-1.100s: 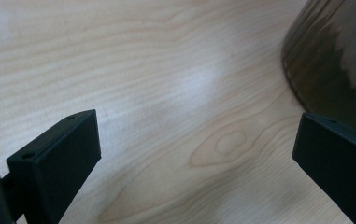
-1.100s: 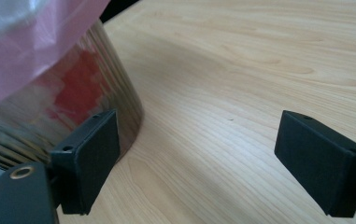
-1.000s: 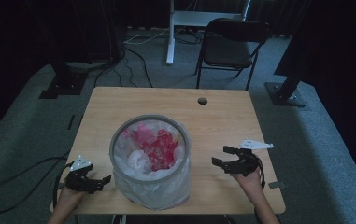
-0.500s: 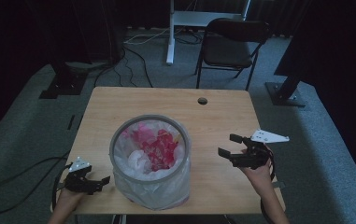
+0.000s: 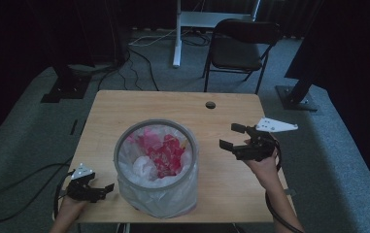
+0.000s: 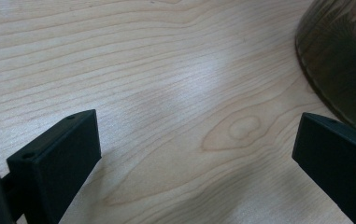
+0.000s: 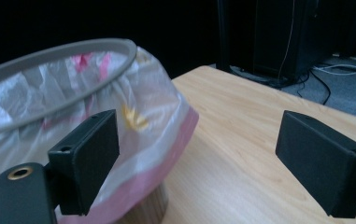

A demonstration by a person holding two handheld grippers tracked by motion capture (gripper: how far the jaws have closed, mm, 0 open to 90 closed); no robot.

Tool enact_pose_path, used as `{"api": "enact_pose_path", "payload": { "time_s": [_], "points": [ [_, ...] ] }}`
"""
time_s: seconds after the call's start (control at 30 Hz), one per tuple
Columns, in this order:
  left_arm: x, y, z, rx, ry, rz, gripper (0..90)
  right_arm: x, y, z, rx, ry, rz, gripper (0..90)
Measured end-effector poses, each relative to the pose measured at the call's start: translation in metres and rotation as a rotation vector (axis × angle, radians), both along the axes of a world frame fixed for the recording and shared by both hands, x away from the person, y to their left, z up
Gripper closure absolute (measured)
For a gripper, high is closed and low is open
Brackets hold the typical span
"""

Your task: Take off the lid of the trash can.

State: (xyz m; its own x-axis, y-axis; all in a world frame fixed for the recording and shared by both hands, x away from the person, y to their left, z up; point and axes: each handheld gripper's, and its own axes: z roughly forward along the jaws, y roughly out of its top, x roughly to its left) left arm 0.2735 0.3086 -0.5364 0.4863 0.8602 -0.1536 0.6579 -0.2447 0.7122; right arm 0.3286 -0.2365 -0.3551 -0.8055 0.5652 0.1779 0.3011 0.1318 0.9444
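Note:
A round bin (image 5: 156,167) with a grey rim (image 7: 73,52) and a clear plastic liner stands at the front middle of the wooden table (image 5: 173,107). Pink and white scraps (image 5: 163,151) lie inside it. My left gripper (image 5: 101,187) rests low at the table's front left corner, open, beside the bin's base (image 6: 344,60), with bare wood between its jaws. My right gripper (image 5: 232,137) is raised to the right of the bin, open and pointing at it, with nothing held. In the right gripper view the liner (image 7: 157,116) bulges out just beyond the left jaw.
A small round hole (image 5: 210,104) marks the table's far edge. Behind the table stand a black folding chair (image 5: 236,48) and a white desk leg (image 5: 176,34). Cables lie on the grey carpet at the left.
My right gripper has risen and moved forward and slightly right, away from the table's front edge. The left gripper has stayed almost still.

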Motion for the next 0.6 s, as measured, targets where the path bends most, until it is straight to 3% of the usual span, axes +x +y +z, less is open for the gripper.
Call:
{"api": "enact_pose_path", "payload": {
  "time_s": [0.23, 0.6],
  "points": [
    [0.002, 0.002, -0.002, -0.013, 0.007, 0.007, 1.1, 0.016, 0.016, 0.02, 0.012, 0.032, 0.065, 12.9],
    [0.003, 0.002, -0.005, -0.007, 0.013, -0.002, 1.1, 0.029, 0.059, 0.043, -0.04, -0.011, 0.138, 12.9]
  ]
}}
